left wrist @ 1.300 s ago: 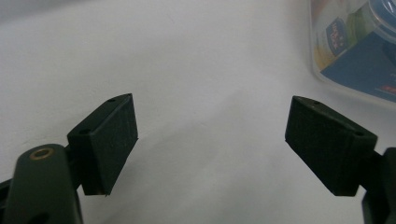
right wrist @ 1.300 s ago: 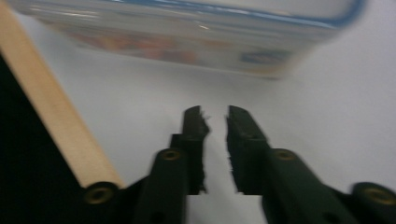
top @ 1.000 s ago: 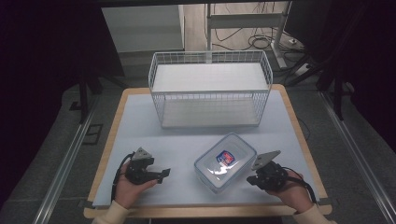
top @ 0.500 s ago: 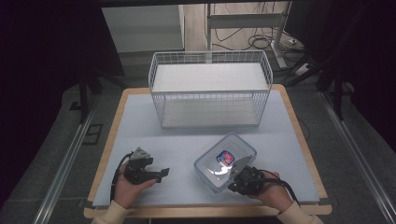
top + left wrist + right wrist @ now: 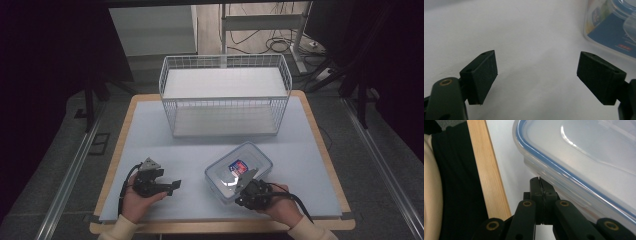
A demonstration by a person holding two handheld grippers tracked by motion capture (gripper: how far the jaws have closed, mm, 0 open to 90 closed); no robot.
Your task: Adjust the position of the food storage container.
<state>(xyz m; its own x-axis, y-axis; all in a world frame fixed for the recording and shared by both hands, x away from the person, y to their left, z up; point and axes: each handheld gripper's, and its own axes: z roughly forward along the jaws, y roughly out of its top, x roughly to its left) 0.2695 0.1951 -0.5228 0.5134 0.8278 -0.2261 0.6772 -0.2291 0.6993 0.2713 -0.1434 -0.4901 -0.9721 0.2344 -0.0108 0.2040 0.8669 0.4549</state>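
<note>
- Your right gripper (image 5: 243,189) is clenched, jaws pressed together with nothing between them, its tips at the near edge of the plastic box (image 5: 239,171), low beside its wall.
- The box lies lid-on at the table's (image 5: 150,125) near right, in front of the wire basket (image 5: 225,95).
- Your left gripper (image 5: 167,186) is released, jaws wide over bare table, the box well off to its right.

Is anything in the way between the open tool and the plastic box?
Nothing visible. Bare table lies between the left tool and the plastic box. The shut right tool is already at the box's edge.
</note>
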